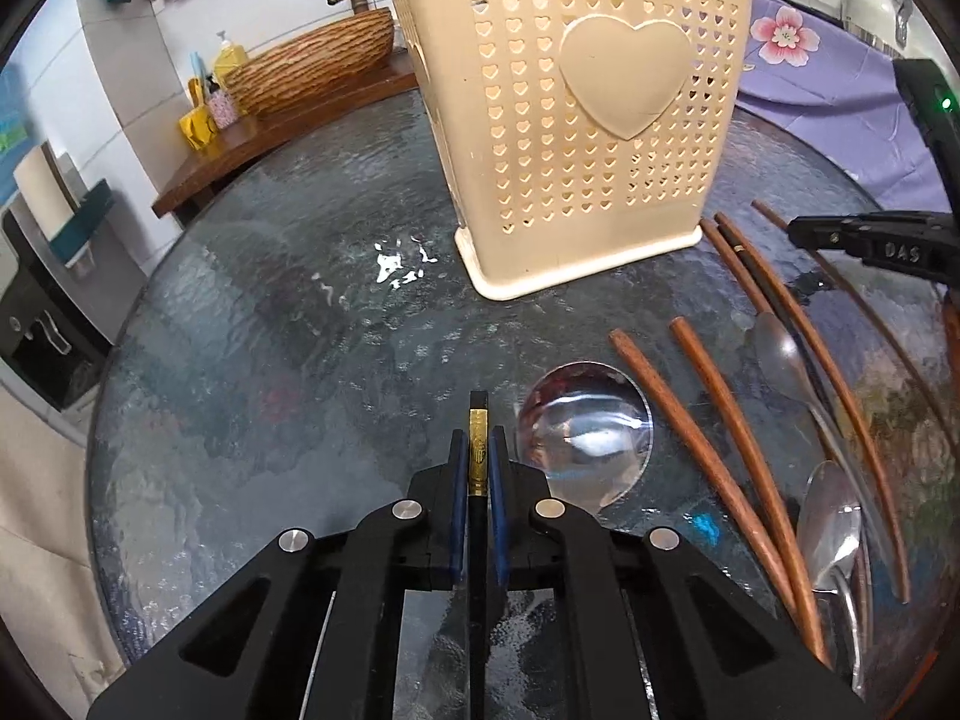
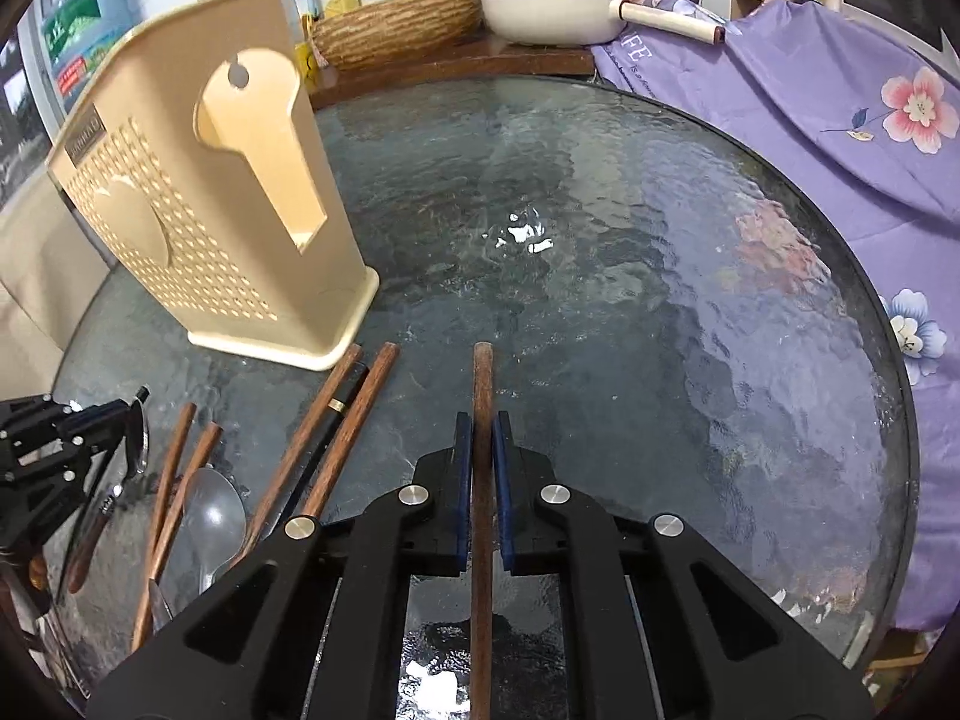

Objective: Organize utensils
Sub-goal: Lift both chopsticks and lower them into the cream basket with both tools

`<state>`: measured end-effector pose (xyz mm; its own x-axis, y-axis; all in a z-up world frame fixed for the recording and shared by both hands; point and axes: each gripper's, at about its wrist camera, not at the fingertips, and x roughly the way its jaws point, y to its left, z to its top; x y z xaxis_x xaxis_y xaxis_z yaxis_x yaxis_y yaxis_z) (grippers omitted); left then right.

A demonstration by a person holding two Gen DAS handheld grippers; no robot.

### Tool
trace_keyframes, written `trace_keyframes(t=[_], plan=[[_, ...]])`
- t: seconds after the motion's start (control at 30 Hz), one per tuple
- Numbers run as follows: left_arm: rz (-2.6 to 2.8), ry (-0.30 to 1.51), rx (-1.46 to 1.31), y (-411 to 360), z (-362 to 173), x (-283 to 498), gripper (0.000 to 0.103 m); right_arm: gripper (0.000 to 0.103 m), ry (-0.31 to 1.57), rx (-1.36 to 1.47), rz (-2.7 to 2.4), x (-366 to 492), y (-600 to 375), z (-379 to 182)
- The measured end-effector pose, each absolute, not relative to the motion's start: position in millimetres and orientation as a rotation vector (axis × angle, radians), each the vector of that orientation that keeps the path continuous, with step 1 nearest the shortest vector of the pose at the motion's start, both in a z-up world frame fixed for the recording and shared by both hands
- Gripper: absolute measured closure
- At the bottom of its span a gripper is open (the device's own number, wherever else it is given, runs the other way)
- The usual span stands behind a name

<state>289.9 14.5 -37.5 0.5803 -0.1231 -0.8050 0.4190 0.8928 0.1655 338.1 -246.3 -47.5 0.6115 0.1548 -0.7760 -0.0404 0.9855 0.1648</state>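
A cream perforated utensil holder (image 1: 594,120) stands upright on the round glass table; it also shows in the right wrist view (image 2: 204,222). My left gripper (image 1: 478,450) is shut on a black chopstick with a gold band (image 1: 478,444). My right gripper (image 2: 482,438) is shut on a brown wooden chopstick (image 2: 483,396). Several brown chopsticks (image 1: 708,444), a large metal ladle bowl (image 1: 585,438) and metal spoons (image 1: 834,528) lie on the glass to the right of the left gripper. The right gripper shows in the left wrist view (image 1: 798,231) at the far right.
The glass table (image 2: 600,240) has a dark rim. A purple flowered cloth (image 2: 810,96) lies beyond its right edge. A wicker basin (image 2: 396,24), a white pot (image 2: 546,12) and bottles stand on the wooden counter behind. The left gripper's body (image 2: 54,450) is at left.
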Motion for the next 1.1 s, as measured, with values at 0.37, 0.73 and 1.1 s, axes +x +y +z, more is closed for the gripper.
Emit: trace_keyframes(t=[0.37, 0.73, 1.1], plan=[[-0.335, 0.764, 0.181, 35.1, 20.9, 274.1, 0.096, 0.095, 0.681, 0.138, 0.219, 304.8, -262.0, 20.8], [-0.369, 0.528, 0.114, 36.0, 107.1, 222.8, 0.096, 0.095, 0.472, 0.097, 0.371, 239.8, -271.8, 101.9], [-0.360, 0.468, 0.123, 31.2, 127.7, 208.9, 0.096, 0.095, 0.472, 0.109, 0.425, 222.5, -277.5, 117.6]])
